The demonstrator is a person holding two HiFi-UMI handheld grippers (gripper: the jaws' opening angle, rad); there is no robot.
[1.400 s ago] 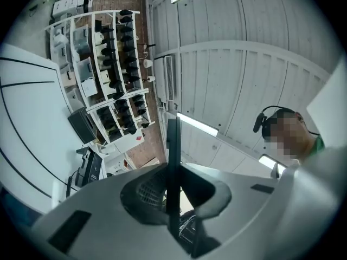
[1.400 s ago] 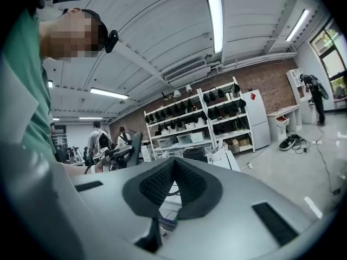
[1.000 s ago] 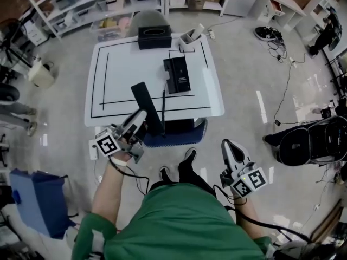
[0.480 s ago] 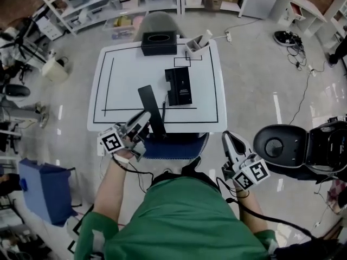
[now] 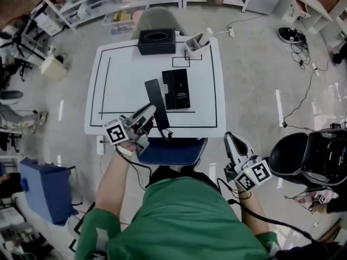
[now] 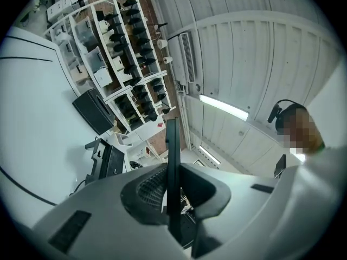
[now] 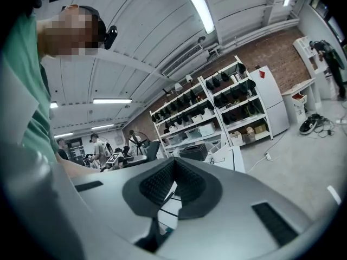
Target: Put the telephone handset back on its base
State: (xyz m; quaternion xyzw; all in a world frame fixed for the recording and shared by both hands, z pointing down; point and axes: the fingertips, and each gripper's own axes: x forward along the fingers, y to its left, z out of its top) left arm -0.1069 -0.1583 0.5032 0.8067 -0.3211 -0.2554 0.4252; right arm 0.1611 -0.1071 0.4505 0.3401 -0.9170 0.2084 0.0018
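Handset [image 5: 156, 103]: a flat, oblong slab of smooth black plastic. It is held clear of the bench and slants up and away from the left tool. The left gripper view shows it edge-on as a thin dark strip.
Left tool [image 5: 150, 112]: jaws clamped on the handset's lower end, with ribbed dark pads pressed against both flat faces. The body is grey and moulded, with the marker cube at its rear.
Base [image 5: 177, 88]: a black rectangular cradle lying flat, just beyond the left tool's tip and to its right, close beside the handset's upper end.
Bench [image 5: 122, 75]: a smooth white top with thin black lines marking a rectangle, below and ahead of the left tool.
Black box [image 5: 156, 41]: rectangular with an oval slot on top, at the far edge, well ahead of the left tool.
White holder [image 5: 197, 41]: small and angular, just right of the black box.
Blue seat [image 5: 173, 151]: padded, beneath the near edge, just below the left tool.
Right tool [image 5: 231, 140]: jaws pressed together with nothing between them. It is off the bench, over the floor, well to the right of the left tool.
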